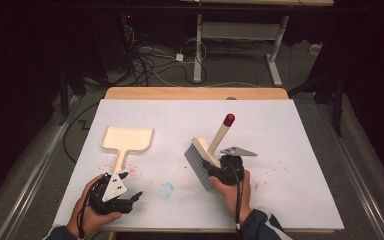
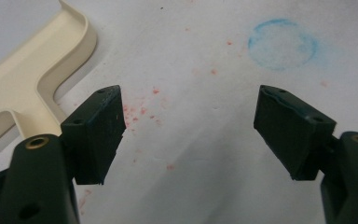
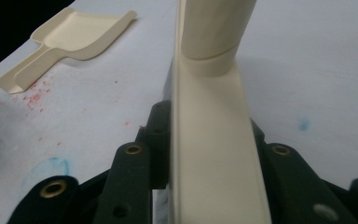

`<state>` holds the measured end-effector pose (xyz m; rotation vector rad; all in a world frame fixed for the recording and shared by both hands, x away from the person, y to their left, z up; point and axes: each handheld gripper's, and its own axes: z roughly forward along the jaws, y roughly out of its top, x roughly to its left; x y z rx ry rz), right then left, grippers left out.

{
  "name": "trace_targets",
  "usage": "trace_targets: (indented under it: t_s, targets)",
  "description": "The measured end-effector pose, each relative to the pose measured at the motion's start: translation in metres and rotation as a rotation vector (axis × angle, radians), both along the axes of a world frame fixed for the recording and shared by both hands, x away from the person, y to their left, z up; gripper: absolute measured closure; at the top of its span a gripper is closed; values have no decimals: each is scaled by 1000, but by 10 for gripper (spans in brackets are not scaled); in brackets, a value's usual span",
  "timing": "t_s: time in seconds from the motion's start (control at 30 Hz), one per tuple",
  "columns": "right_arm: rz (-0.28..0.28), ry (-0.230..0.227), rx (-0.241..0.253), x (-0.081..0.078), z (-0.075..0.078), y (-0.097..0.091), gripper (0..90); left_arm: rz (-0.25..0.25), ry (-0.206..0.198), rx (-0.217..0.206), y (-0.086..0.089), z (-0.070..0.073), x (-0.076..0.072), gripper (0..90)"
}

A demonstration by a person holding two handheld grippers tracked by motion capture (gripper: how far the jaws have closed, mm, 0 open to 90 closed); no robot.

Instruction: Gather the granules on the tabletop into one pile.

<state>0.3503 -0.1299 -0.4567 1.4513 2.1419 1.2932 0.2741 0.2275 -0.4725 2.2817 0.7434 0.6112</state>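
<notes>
A white bench [image 1: 290, 165] fills most of the high view, with a dark floor and loose cables beyond its far edge. On its left half lies a cream plastic dustpan [image 1: 128, 139], scoop end away from the person and its flat handle pointing back toward the left gripper [image 1: 130, 192]. That gripper rests low over the bench just beside the end of the handle, its jaws standing wide apart with nothing between them. In the left gripper view the dustpan [image 2: 23, 79] sits just left of the jaws, not touched. Right of centre, the right gripper [image 1: 214, 167] is clamped on a small hand brush [image 1: 210, 150], gripping the cream head block above the grey bristles, with the red-tipped handle rising up and away. The right gripper view shows both pads pressed tight against the sides of that block [image 3: 214, 154]. A faint blue ring [image 1: 166, 190] and a scatter of red specks [image 1: 135, 170] mark the bench between the two tools. The brush looks light and stiff, with soft bristles that will bend; the block is a sound grip. The dustpan looks light, rigid and smooth, likely to slide, best taken by its handle.
</notes>
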Motion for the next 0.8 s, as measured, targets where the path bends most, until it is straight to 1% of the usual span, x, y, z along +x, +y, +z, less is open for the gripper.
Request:
trace_targets:
  t_s: [0.1,0.17,0.27,0.33,0.4,0.43,0.53,0.57,0.63,0.7,0.73,0.77,0.8]
  targets:
    - [-13,11,13,-3,6,-14,677,-11,3,10,-2,0,0,236]
    - [2,9,22,-3,9,-19,678,-13,3,13,-3,0,1,236]
    - [40,-30,5,-7,17,-19,678,-18,2,12,-5,0,2,236]
    - [81,-60,-7,-10,25,-20,679,-19,2,15,-5,0,2,236]
    - [112,-92,-26,-12,32,-23,679,-19,-2,5,-4,1,3,236]
    - [125,-108,-37,-13,36,-25,678,-17,-2,4,-4,0,4,236]
    - [138,-155,-77,-17,45,-32,678,-24,-4,22,-4,-1,3,237]
    - [154,-182,-97,-17,48,-35,678,-26,-5,29,-4,-1,2,236]
    - [189,-222,-142,-16,52,-41,677,-23,-10,21,-4,0,2,236]
    - [258,-242,-178,-11,54,-48,677,-20,-11,21,-3,0,2,237]
    - [281,-268,-204,-9,53,-52,677,-15,-9,17,-4,0,3,236]
    - [290,-296,-232,-6,52,-56,677,-14,-7,21,-4,-1,4,236]
    - [288,-311,-266,-2,49,-59,678,-15,-5,30,-5,-1,5,236]
